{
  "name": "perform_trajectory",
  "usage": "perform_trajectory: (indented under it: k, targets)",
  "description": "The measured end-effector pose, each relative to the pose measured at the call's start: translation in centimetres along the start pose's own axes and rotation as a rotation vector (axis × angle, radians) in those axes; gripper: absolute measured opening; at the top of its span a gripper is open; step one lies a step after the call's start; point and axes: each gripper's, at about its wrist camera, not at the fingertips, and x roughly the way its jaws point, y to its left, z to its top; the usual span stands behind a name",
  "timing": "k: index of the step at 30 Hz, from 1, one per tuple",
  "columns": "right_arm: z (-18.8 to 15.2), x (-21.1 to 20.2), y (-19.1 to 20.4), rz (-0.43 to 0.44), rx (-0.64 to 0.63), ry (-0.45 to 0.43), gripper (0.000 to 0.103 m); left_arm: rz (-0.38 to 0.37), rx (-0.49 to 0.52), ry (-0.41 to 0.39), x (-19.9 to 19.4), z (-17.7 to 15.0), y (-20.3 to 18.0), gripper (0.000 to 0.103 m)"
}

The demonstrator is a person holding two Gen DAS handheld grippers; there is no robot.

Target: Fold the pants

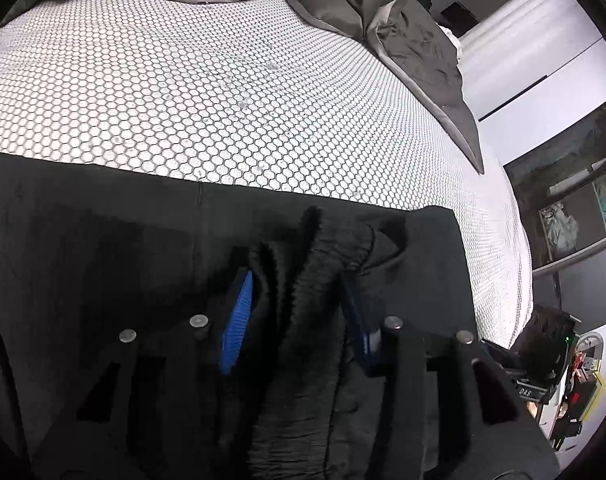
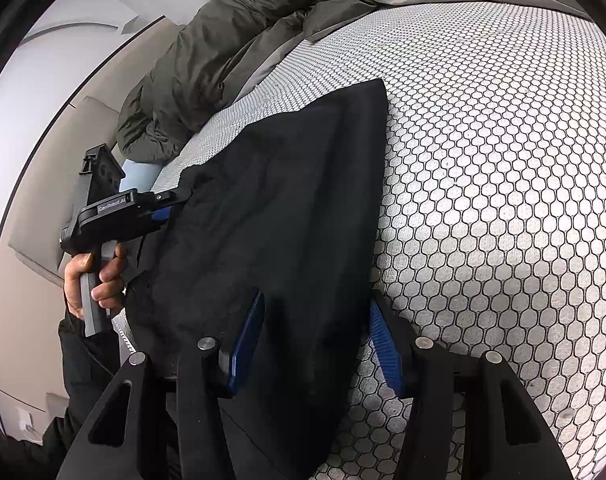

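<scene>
A: Lower left of the right wrist view: the left gripper [image 2: 179, 200] is pinching the bunched waistband [image 1: 327, 248] of the black pants [image 2: 283, 208] on the honeycomb mattress [image 2: 503, 160].

B: Lower centre, the right gripper [image 2: 315, 320] is half-open, straddling the fabric; whether it's gripping, I cannot tell. Next, probably lifting both ends together for the fold

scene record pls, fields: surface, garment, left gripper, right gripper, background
surface: bed with white honeycomb-pattern cover
garment: black pants lying along the bed's near edge
left gripper: left gripper has a bunched, gathered band of the pants between its blue pads; firm pinch not certain
right gripper: right gripper straddles a fold of the pants; its pads look apart from the cloth
left hand: hand on the gripper's grey handle, seen from the right wrist
background: dark green duvet crumpled at the far end of the bed
</scene>
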Motion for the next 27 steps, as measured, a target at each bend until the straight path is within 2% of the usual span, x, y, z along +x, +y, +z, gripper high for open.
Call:
perform_trajectory:
  k: [10, 14, 19, 22, 23, 25, 27]
  targets:
    - [-1.0, -1.1, -1.2, 0.002, -0.002, 0.003, 0.054, -0.009, 0.012, -0.027, -2.9, -0.5, -0.9, 0.041]
    - [-1.1, -1.1, -1.3, 0.002, -0.002, 0.006, 0.054, -0.006, 0.036, -0.071, -4.2, -0.2, -1.3, 0.041]
    - [-1.0, -1.2, -1.2, 0.003, 0.000, 0.009, 0.054, 0.011, 0.068, -0.008, -1.8, -0.2, -1.7, 0.041]
    - [-1.1, -1.4, -1.3, 0.005, -0.003, 0.010, 0.054, 0.024, 0.054, 0.018, -0.2, 0.0, -1.5, 0.040]
    - [-1.2, -1.6, -1.3, 0.006, -0.003, 0.010, 0.054, 0.007, 0.043, 0.004, 0.0, 0.1, -1.3, 0.029]
    - [-1.3, -1.8, -1.5, 0.011, -0.001, 0.009, 0.054, -0.019, 0.047, -0.036, -0.2, 0.3, -1.3, 0.018]
    - [-1.5, -2.0, -1.7, 0.014, -0.002, 0.009, 0.054, -0.033, 0.046, -0.092, -1.1, 0.4, -1.4, 0.014]
